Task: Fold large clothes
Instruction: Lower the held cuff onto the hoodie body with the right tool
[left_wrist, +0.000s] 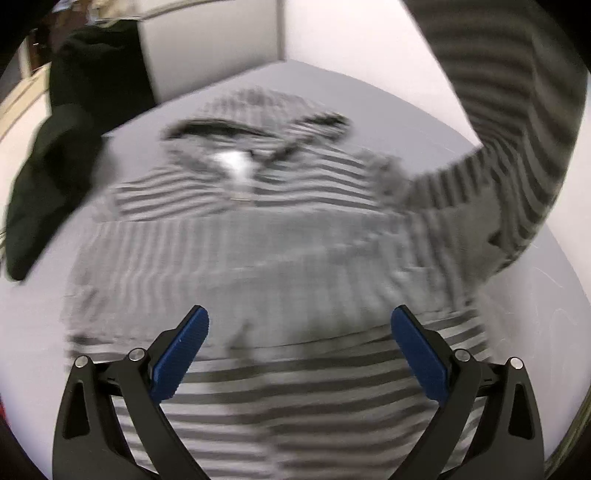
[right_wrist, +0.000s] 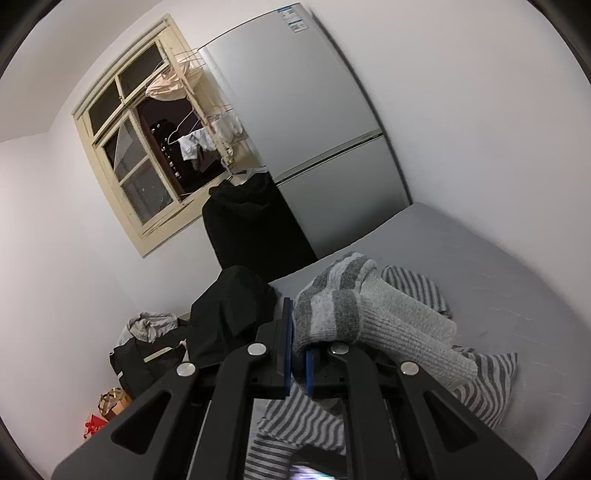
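Right gripper (right_wrist: 299, 347) is clamped on the sweater's sleeve (right_wrist: 369, 314), holding its cuff above the bed (right_wrist: 517, 295). Left gripper (left_wrist: 299, 350) hangs empty with jaws wide apart over the sweater (left_wrist: 258, 240), which lies spread flat on the bed, collar away from us. From the left wrist view, we see the sleeve rise to the right of the body. We judge the right gripper better placed to carry it inward across the torso.
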